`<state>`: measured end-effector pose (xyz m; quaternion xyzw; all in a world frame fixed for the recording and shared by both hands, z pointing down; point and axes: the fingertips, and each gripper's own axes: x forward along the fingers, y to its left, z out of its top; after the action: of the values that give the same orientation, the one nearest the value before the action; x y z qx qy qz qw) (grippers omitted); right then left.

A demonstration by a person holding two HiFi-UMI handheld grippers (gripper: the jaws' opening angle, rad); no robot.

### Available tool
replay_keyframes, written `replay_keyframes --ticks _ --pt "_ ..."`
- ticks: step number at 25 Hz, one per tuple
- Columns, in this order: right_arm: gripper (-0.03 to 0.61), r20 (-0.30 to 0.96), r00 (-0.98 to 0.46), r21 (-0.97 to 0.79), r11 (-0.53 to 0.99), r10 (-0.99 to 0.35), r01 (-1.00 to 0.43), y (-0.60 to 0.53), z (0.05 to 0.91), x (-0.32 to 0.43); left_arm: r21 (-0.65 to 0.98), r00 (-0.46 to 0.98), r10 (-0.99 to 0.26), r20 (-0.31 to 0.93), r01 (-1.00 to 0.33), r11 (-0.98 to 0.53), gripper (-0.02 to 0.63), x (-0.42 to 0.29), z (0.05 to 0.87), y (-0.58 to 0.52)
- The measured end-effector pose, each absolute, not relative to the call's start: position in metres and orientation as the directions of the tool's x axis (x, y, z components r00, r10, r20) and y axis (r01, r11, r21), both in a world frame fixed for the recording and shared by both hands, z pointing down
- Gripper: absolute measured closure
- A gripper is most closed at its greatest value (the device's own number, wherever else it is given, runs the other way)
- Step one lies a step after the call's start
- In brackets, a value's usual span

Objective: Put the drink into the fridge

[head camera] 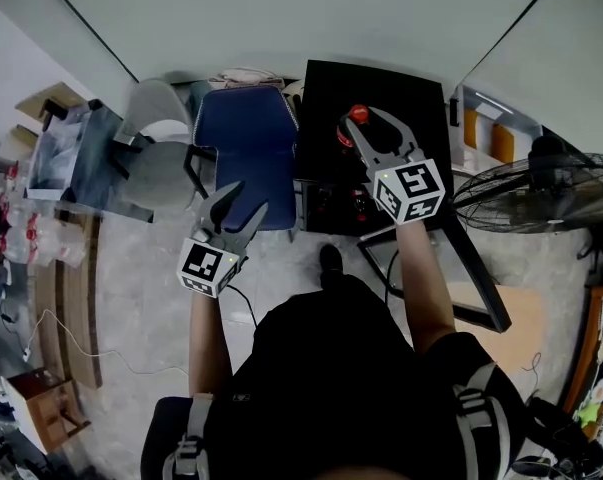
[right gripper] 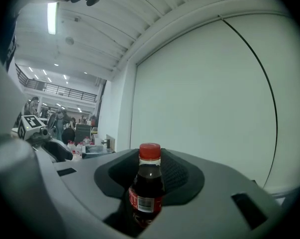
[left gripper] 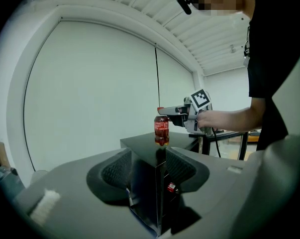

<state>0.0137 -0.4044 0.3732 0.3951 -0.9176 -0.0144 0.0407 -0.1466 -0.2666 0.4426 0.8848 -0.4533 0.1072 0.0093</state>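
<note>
Right gripper (head camera: 365,120) is clamped on 1 upright drink bottle (right gripper: 148,180) over the black fridge (head camera: 406,88) top. Left gripper (head camera: 249,196), jaws apart and empty, appears nearer the fridge front.

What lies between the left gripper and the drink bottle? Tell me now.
The near corner and top of the black fridge, seen in the left gripper view between the open left gripper and the bottle.

My R gripper (head camera: 369,120) is clamped on the bottle (head camera: 358,114), red cap up, above the black fridge (head camera: 401,83) top. L gripper (head camera: 243,200) hangs lower, jaws apart, nothing btwn them, in front of the blue chair (head camera: 236,128). Fan (head camera: 541,193) far right.
</note>
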Motion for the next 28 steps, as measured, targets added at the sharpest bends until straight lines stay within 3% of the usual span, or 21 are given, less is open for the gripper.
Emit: replay_keyframes --ticks 17,28 --pt "0.446 0.044 -0.585 0.059 0.587 -0.810 -0.807 -0.308 0.381 0.029 -0.089 0.624 -0.747 0.228 -0.751 -0.655 0.400 -0.165 0.451 -0.179" --pt "0.446 0.124 -0.536 0.050 0.545 -0.835 -0.837 -0.249 0.431 0.031 -0.080 0.655 -0.714 0.247 -0.721 -0.689 0.400 -0.170 0.469 -0.136"
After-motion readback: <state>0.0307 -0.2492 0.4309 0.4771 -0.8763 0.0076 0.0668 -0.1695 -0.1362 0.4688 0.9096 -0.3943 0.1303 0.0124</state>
